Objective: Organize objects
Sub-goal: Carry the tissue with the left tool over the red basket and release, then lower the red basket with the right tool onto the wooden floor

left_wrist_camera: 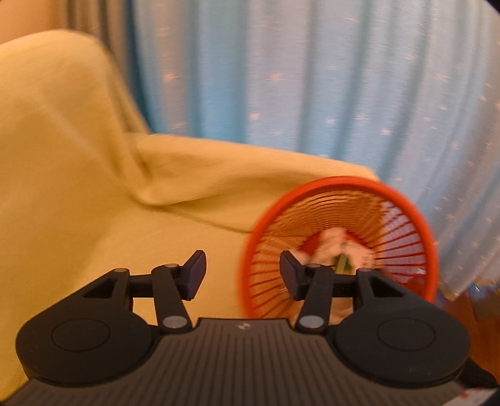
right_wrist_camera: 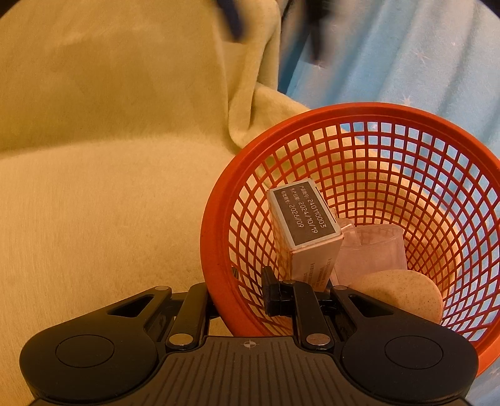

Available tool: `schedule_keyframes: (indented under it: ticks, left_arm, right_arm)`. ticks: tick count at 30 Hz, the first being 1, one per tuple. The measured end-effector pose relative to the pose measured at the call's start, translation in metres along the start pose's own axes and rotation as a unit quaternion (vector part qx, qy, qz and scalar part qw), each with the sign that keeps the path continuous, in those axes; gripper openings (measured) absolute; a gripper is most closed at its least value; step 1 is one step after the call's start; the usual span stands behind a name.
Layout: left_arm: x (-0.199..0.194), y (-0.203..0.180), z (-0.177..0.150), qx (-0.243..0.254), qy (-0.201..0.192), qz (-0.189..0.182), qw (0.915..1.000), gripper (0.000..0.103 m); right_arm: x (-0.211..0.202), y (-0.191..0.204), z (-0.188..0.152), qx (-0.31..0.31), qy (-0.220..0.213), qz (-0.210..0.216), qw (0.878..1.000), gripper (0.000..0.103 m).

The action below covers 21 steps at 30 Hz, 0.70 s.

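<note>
Tongs first, in my left wrist view: my left tongs stand apart with nothing between their pads, over a yellow cloth that drapes a sofa-like seat. To the right of them sits a red basket, tipped so its mouth faces me; it is blurred, and I can make out only some pale, whitish things in its bottom. My right-hand fingertip shows in front of the basket's mouth, though I cannot tell whether it touches the rim. Behind everything hangs a light blue curtain with small pale stars.

From my right wrist view, my right tongs are clamped on the red basket's rim: one finger lies outside the wall, the other inside the mesh. The basket is tilted and rests on the yellow cloth, at its edge by the blue curtain. Inside it a grey box with a dark label of printed dates leans upright against the near wall. Just beside it, to the right, is a clear plastic cup, and in front of that a beige speckled rounded object, lying low in the basket against my tongs' right arm. At the top edge a dark, blurred shape shows above the cloth; I cannot tell what it is.
</note>
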<state>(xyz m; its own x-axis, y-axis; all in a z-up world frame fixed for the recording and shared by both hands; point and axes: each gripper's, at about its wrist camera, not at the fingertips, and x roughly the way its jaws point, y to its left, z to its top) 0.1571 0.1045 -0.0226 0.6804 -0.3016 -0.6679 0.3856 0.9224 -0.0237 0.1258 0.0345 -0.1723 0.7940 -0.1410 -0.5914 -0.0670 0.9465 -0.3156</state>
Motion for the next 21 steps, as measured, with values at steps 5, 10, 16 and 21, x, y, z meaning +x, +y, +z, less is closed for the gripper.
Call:
schedule_keyframes:
  ticks: [5, 10, 16, 21]
  left_arm:
    - [-0.014, 0.026, -0.020, -0.025, 0.012, 0.045, 0.9986, 0.051]
    - [-0.028, 0.035, -0.045, -0.047, 0.022, 0.069, 0.9963, 0.054]
    - [-0.042, 0.030, -0.068, -0.061, 0.028, 0.086, 0.9940, 0.057]
    - [-0.043, 0.017, -0.076, -0.075, 0.029, 0.080, 0.9935, 0.058]
  right_arm:
    - [0.002, -0.008, 0.006, 0.012, 0.000, 0.008, 1.000, 0.012]
    - [-0.001, -0.019, 0.008, 0.016, 0.003, 0.013, 1.000, 0.009]
    - [-0.005, -0.034, 0.011, -0.012, 0.012, 0.029, 0.999, 0.007]
    - [-0.013, -0.052, 0.005, -0.046, 0.010, 0.040, 0.998, 0.003]
